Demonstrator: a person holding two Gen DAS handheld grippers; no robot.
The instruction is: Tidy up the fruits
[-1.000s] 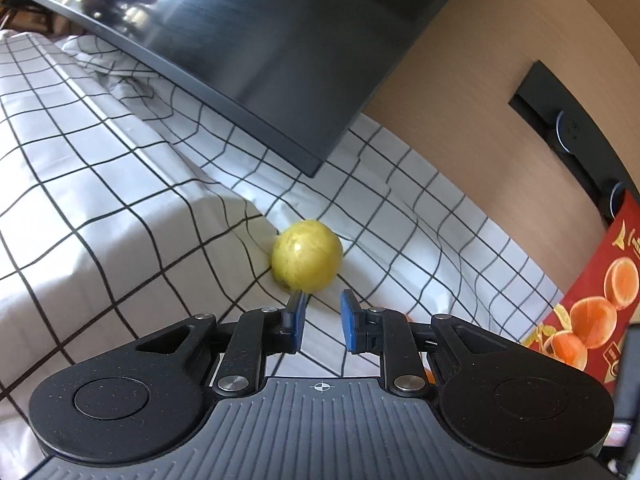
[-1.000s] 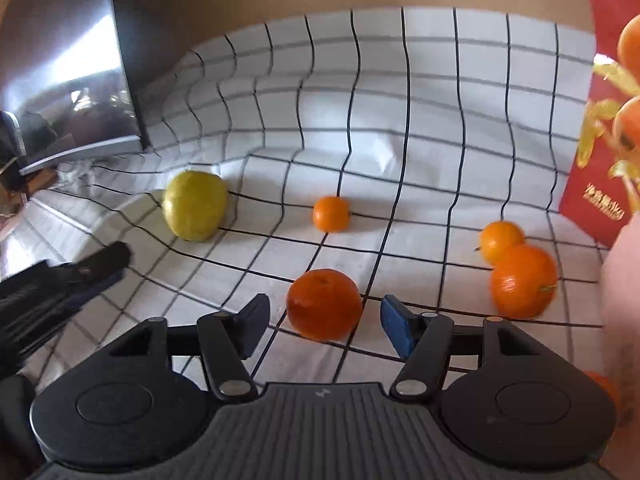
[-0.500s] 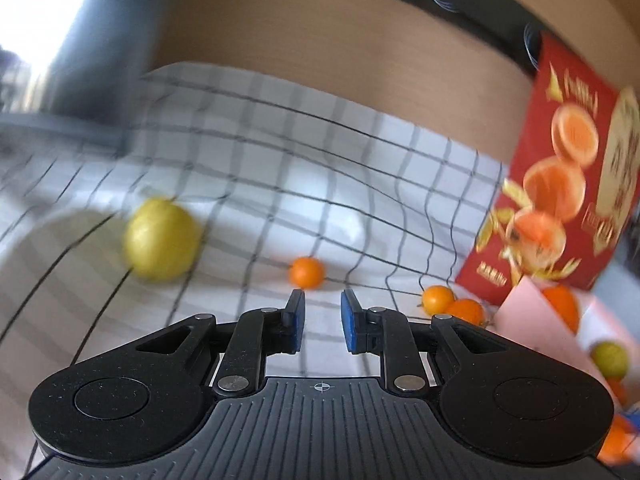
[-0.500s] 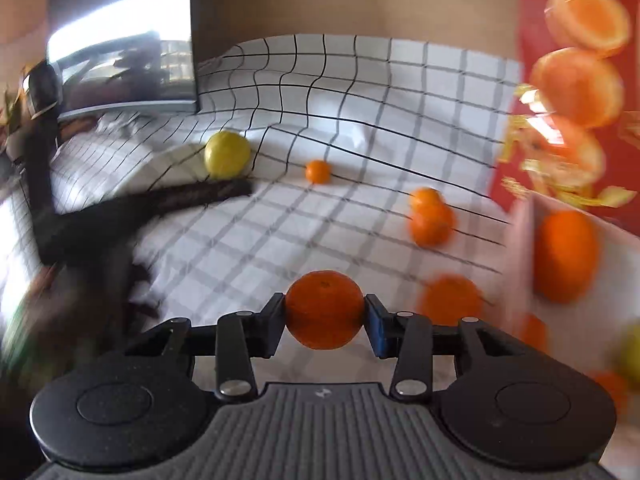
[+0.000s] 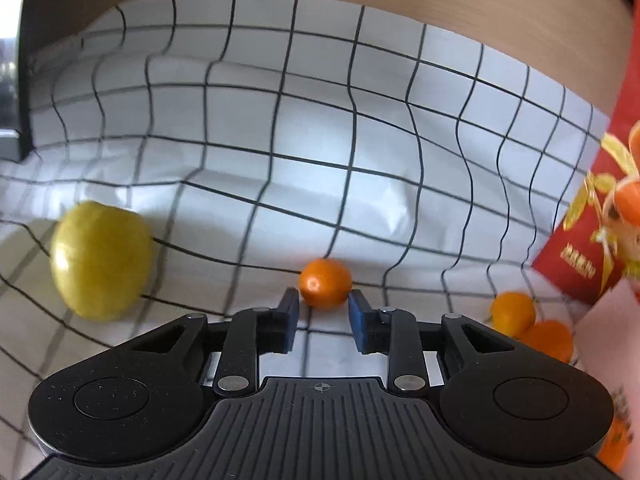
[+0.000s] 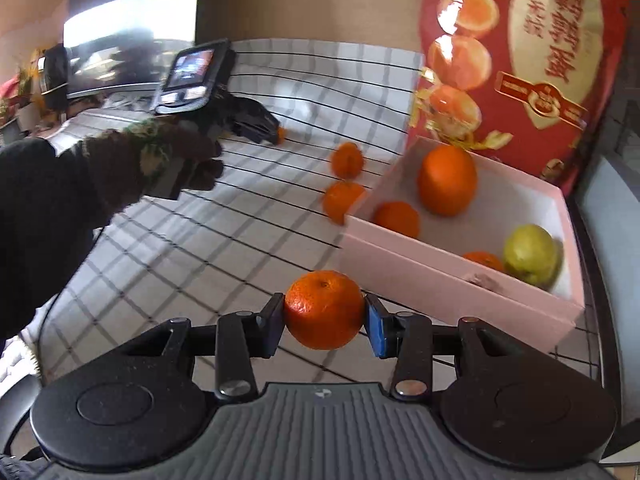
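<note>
The right gripper (image 6: 324, 320) pinches a round orange mandarin (image 6: 323, 309) to carry it to the pink cardboard box (image 6: 460, 292) at two o'clock. The left gripper (image 5: 323, 314) is spread around a small orange tangerine (image 5: 326, 283) at twelve o'clock, ready to grab it.

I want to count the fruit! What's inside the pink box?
Inside the pink box you can see a big orange, a smaller one, a yellow-green fruit, and part of another orange. The front wall hides whatever lies behind it.
</note>
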